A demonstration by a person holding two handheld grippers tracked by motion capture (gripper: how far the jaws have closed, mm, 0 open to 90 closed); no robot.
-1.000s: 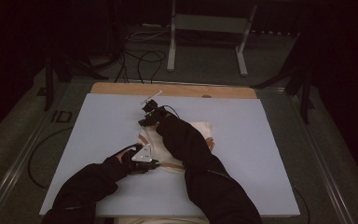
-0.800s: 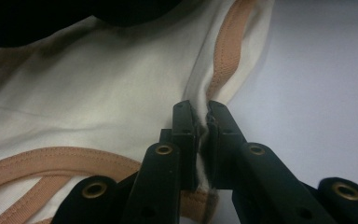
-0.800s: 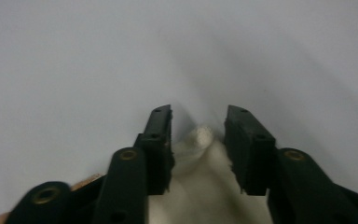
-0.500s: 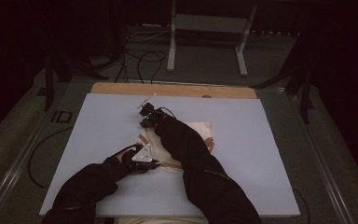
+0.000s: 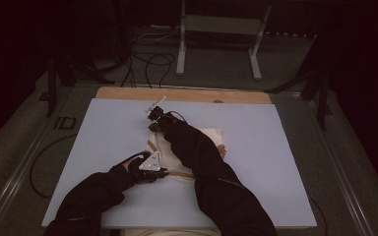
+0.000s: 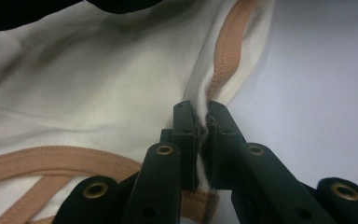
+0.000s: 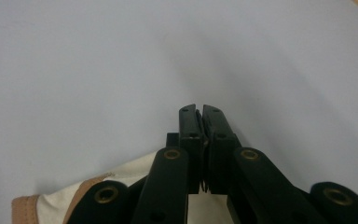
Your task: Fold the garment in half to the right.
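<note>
The white cloth (image 5: 197, 147) with tan edges lies in the middle of the pale table (image 5: 285, 162). The right gripper (image 7: 199, 112) has just been closing and is now pinched tight at the cloth's far edge. The left gripper (image 6: 200, 116) squeezes a tan-edged fold. Both hands kept still.

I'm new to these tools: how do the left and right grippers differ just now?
The left gripper pinches the tan-trimmed edge of the cream cloth; the right gripper has just closed at the cloth's far end, whether on cloth I cannot tell. The left sits near the person, the right farther up the table. Both have fingers shut.
</note>
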